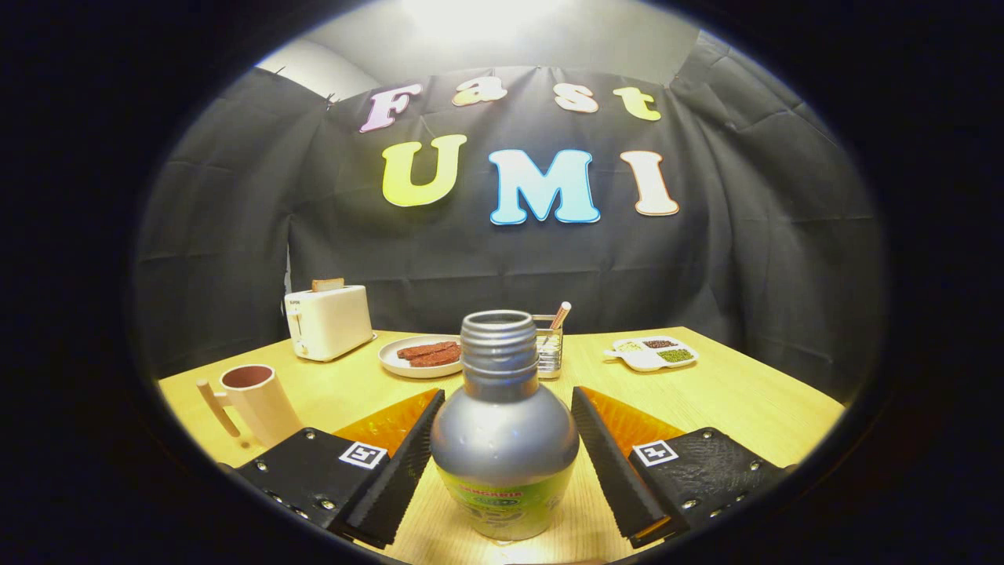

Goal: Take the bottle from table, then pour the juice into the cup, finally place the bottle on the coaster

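Standing at the bottom centre of the frame, the bottle point(503, 439) sits upright on the bench point(729, 400), its cap off and the threaded neck open to the room. Either side of it the gripper point(502, 459) holds its jaws spread wide; the left one looks to be touching or almost touching the bottle's round shoulder, the right one stands clear with a sliver of wood showing between. Nothing is gripped yet, so I would say the take is only being lined up: the bottle is centred between the jaws so that closing them would catch the widest part of the body.

Further back at the lower left stands the cup point(255, 402), upright with its handle turned out to the left and its mouth open, well apart from the bottle, a sensible target for the pour. I cannot make out a coaster from where I stand.

Beyond the bottle's neck, mid-frame, are a plate point(408, 358) with brown strips of food on it, and a small clear holder point(550, 348) with a stick poking out, partly hidden behind the neck. Left of the plate is a toaster point(328, 320) with a slice sitting in its slot; at the right lies a divided tray point(651, 352) of small heaps.

Pale wood grain runs across the bench, and black cloth hangs behind as the booth's wall.
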`<state>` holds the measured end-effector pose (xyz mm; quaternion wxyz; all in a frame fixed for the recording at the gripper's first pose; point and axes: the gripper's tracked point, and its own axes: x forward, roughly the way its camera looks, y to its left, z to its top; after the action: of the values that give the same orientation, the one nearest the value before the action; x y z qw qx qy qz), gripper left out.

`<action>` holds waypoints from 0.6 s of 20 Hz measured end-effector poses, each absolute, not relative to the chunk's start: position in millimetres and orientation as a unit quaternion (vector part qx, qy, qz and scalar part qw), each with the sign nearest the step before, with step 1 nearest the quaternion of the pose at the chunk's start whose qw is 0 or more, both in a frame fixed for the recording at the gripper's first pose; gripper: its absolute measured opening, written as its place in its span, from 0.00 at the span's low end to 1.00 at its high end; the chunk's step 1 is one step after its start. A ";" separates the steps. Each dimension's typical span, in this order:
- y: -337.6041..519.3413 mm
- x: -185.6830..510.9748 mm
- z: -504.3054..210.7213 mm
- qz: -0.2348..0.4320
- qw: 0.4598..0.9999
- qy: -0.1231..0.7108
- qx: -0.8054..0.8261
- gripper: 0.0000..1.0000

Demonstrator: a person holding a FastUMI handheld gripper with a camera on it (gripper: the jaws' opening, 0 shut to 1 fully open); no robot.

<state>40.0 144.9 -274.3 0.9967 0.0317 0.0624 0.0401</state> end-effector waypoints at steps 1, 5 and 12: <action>145.1 41.3 -276.9 0.039 0.997 0.064 0.028 0.99; 141.0 43.1 -279.9 0.022 0.998 0.060 0.010 0.84; 165.8 48.2 -262.4 0.035 0.997 0.049 -0.051 0.82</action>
<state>48.2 165.8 -262.4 0.9969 -0.0508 0.0489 0.0351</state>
